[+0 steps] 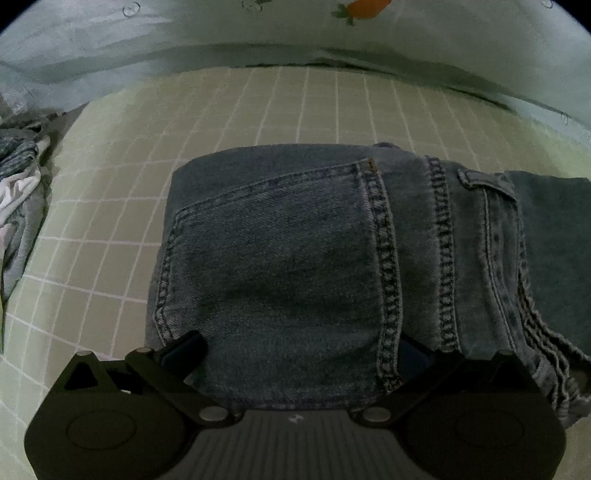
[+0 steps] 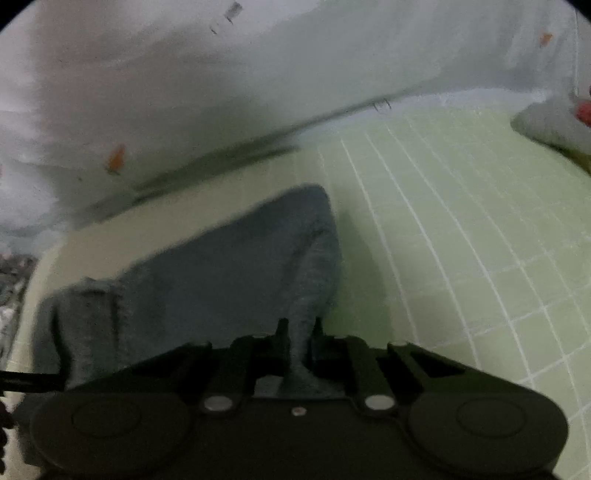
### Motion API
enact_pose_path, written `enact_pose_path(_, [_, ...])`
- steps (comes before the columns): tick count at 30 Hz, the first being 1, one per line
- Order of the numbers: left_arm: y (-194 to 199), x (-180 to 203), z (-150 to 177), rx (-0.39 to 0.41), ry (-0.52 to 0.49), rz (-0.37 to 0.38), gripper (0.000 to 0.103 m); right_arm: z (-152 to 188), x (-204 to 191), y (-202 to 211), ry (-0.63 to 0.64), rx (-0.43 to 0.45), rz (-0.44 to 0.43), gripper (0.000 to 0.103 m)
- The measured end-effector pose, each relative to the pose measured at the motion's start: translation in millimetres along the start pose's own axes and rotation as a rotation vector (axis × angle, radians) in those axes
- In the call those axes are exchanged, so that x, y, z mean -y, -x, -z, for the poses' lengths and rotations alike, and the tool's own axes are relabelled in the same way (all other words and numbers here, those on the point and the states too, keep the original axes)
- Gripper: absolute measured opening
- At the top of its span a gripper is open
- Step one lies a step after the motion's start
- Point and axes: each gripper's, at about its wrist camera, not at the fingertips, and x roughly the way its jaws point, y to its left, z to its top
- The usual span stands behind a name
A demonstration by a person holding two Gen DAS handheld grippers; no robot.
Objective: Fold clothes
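Our left gripper (image 1: 295,350) spread wide around folded jeans (image 1: 295,251), back pocket up, on green grid sheet (image 1: 258,110). Right gripper (image 2: 298,332) pinching denim fold. We see clothes pile (image 1: 18,192) far left.

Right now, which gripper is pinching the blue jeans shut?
The right gripper, closed on a fold of the blue denim jeans. The left gripper stands wide open around them.

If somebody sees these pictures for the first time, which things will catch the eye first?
First the folded blue jeans, back pocket up, filling the middle of the green checked sheet. The left gripper has open jaws around their near edge, and the right gripper pinches a fold. A carrot-print cover lies behind.
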Motion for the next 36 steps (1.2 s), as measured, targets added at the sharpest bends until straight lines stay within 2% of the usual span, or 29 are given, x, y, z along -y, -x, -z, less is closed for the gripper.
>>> enact_pose_path(6, [25,-17,3,0.03,0.014,0.024,0.103,-17,-41,40,-0.016,0.095,-0.125,0.009])
enact_pose_path(12, [49,-36,8,0.065,0.021,0.051,0.103,-23,-110,67,0.058,0.156,-0.243,0.009])
enact_pose_path(16, [64,-51,13,0.098,0.014,0.081,0.103,-16,-167,75,0.133,0.159,-0.323,0.009])
enact_pose_path(19, [72,-66,18,0.117,0.022,0.106,0.103,-6,-209,65,0.18,0.129,-0.382,0.009])
enact_pose_path(22, [82,-87,25,0.146,0.046,0.068,0.103,9,-245,46,0.173,0.072,-0.438,0.009])
enact_pose_path(25, [80,-116,32,0.157,0.093,0.047,0.103,27,-271,23,0.18,0.021,-0.435,0.009])
enact_pose_path(28, [64,-143,35,0.118,0.14,0.034,0.103,44,-286,6,0.147,-0.029,-0.43,0.009])
enact_pose_path(33, [45,-163,40,0.069,0.18,0.045,0.103,47,-306,11,0.22,0.002,-0.394,0.009])
enact_pose_path(36, [37,-171,39,0.045,0.207,0.063,0.103,59,-314,-6,0.238,-0.066,-0.386,0.01])
